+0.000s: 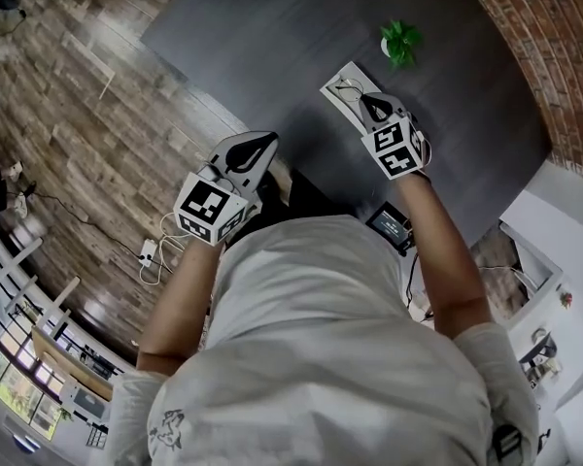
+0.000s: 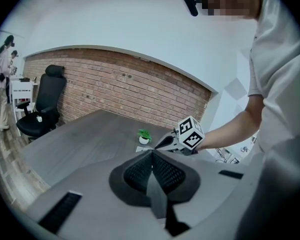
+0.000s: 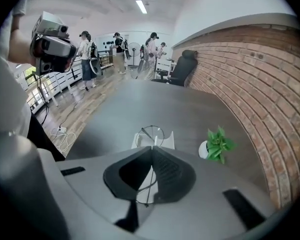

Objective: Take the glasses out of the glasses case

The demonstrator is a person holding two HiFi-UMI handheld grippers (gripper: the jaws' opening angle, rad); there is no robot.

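The white glasses case [image 3: 168, 139] lies open on the dark table [image 1: 272, 37], near a small potted plant [image 3: 218, 145]. My right gripper [image 3: 152, 149] hangs just above the case, shut on the thin wire glasses [image 3: 153, 132]. One round lens ring shows beyond the fingertips, and a temple runs back between the jaws. From the head view, the right gripper [image 1: 367, 99] sits over the case [image 1: 342, 83]. My left gripper [image 1: 263, 145] is at the table's near edge, well left of the case, its jaws together with nothing in them. The left gripper [image 2: 151, 153] points toward the right gripper [image 2: 158, 144].
The potted plant [image 1: 400, 41] stands beyond the case. A brick wall [image 1: 534, 37] curves along the table's far right. A black office chair [image 2: 44, 106] is at the table's far end. Cables and a power strip [image 1: 149, 252] lie on the wooden floor. Several people stand far off.
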